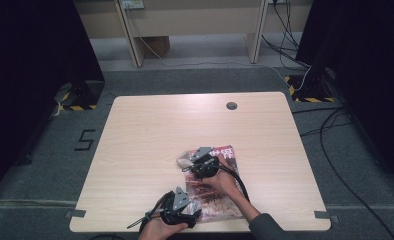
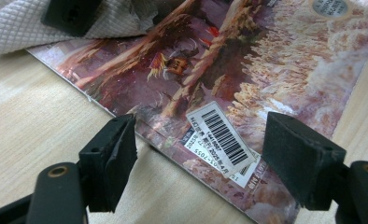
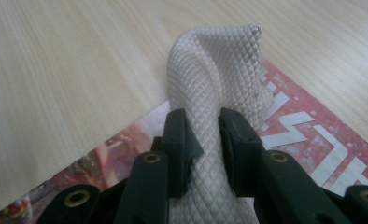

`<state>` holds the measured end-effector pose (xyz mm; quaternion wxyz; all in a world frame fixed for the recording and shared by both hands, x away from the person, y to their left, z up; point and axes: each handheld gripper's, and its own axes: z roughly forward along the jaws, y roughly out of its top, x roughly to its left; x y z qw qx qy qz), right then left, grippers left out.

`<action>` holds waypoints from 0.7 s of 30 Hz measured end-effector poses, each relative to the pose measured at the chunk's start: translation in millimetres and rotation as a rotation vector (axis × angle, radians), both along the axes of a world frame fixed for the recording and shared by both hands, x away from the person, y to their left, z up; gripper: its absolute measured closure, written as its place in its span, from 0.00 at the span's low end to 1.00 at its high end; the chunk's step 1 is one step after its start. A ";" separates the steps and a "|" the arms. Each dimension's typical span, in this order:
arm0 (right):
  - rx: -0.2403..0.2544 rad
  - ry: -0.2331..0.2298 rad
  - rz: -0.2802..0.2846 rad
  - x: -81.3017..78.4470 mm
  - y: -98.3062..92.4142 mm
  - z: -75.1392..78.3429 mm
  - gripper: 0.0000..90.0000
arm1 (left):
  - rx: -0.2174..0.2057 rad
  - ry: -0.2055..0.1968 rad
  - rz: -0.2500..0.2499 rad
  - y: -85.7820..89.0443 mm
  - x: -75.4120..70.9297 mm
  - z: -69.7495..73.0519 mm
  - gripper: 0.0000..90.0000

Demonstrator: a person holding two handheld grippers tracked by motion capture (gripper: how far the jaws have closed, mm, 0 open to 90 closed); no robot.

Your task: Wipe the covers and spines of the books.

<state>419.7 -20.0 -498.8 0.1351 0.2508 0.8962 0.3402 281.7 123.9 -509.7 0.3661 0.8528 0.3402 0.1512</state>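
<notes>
A magazine (image 1: pixel 216 187) lies flat on the desk (image 1: pixel 150 130), near the person's edge, and a white quilted cloth (image 3: pixel 217 79) sits on its far end. The work in hand looks like wiping the cover with that cloth, or lifting the cloth off it — which of the two I cannot tell.

The right gripper (image 1: pixel 203 162) has its jaws closed on a bunched fold of the cloth; in the right gripper view the fabric stands up between the pads, pinched tight, with the red-and-white title lettering of the cover just beside it. So the grasp on the cloth is made.

The left gripper (image 1: pixel 177 207) hangs at the magazine's near corner with its jaws wide open. In the left gripper view they straddle the corner that bears the barcode sticker (image 2: pixel 219 137), not pressing on it — the magazine is not yet pinned or gripped.

What seems left is steadying the magazine with the left jaws, if that is wanted, then moving the cloth across or clear of the cover.
</notes>
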 end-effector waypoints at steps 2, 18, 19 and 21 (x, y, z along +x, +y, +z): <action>-0.002 0.000 0.013 -2.1 0.0 0.1 0.81 | 0.001 -0.001 0.000 0.0 -0.1 0.0 0.28; -0.005 -0.009 0.031 -6.3 0.6 -0.5 0.82 | -0.002 -0.005 -0.001 0.7 -0.3 -0.5 0.28; -0.003 -0.006 0.032 -8.7 0.5 -0.4 0.82 | -0.001 -0.006 0.000 0.4 -0.4 -0.5 0.28; -0.001 -0.009 0.044 -11.6 -1.6 -0.7 0.82 | -0.006 -0.007 0.002 0.1 -0.6 -0.8 0.28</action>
